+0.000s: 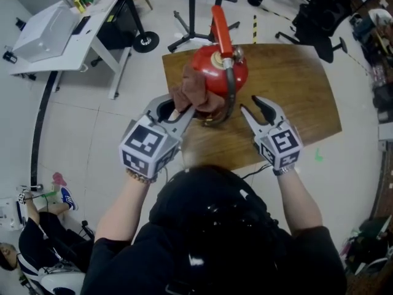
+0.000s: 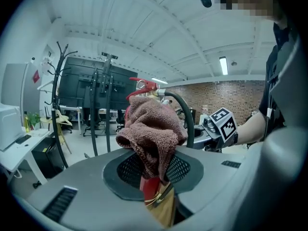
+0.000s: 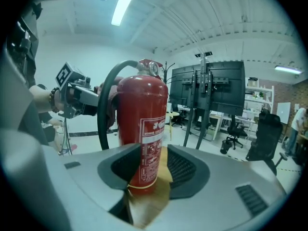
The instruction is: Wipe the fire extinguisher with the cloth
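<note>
Watching over the person's shoulder, I see the fire extinguisher (image 1: 215,69) standing upright near the middle of the wooden worktop (image 1: 301,97), at twelve o'clock from the person. The left gripper (image 1: 179,110) has its fingers closed on a bunched reddish-brown cloth (image 1: 195,92), which lies against the cylinder's upper shoulder on its eight o'clock side. The right gripper (image 1: 252,106) hovers at about four o'clock of the cylinder. Its fingers are spread apart and hold nothing, near the red body but not touching it.

To do this stroke well, I reckon the cloth needs a firm pinch and long passes that follow the curve of the body. The pressure should be light enough that the tall, narrow cylinder does not tip or skate. The free gripper looks well placed to brace the body from the opposite side, which would let the wiping hand push harder. The black hose (image 1: 231,94) loops down the five o'clock side, so the cloth could snag there. The handle (image 1: 221,26) and gauge (image 1: 237,55) on top want care too.

The worktop is smooth brown wood, likely a bit slippery under a metal base. Around it spreads a pale floor (image 1: 92,121). There is a white desk (image 1: 55,35) at ten o'clock, black stands (image 1: 191,17) at twelve and office chairs (image 1: 319,17) at two. Another person (image 1: 37,251) sits low at eight o'clock.
</note>
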`<state>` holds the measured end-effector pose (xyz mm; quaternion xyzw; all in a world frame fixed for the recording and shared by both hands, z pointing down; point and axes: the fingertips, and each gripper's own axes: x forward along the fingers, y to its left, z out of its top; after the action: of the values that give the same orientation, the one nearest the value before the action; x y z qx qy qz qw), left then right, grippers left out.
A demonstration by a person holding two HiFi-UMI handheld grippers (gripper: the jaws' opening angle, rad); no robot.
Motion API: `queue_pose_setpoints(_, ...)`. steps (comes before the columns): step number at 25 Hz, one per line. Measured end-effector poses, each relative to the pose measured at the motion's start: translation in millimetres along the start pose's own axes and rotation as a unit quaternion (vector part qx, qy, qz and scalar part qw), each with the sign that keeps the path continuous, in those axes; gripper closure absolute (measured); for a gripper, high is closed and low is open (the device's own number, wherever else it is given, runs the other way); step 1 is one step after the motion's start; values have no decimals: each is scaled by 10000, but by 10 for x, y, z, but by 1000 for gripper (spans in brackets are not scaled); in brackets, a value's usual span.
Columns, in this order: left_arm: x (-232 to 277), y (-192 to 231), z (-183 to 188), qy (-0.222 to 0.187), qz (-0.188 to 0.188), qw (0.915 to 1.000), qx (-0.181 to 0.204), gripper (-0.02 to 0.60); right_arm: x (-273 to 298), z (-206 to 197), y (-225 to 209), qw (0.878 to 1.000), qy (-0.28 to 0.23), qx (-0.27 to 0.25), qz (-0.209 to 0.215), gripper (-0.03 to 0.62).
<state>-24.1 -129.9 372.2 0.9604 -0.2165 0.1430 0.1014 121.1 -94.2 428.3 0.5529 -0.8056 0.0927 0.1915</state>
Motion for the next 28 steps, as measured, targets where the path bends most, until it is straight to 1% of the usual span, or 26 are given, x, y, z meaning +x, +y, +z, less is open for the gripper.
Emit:
queue_pose_setpoints(6,126,-25,-363,372,-241,9989,-158,493,-52,14,-21,9994,53,201,-284,411)
queue_pose_setpoints(13,245,47,-707,711,-300,9968,-204,494,-141,-43,-14,9981,62,375,-485,411)
queue_pose_setpoints(20,349,62,-1015,1052,-207,9937,-318,494,-207,-18,-26,9974,18,498,-516,411)
queue_pose_setpoints(28,485,130,-1447,1452,78,9879,-544,494,-217,-39,-58,9982,4,457,-383,411)
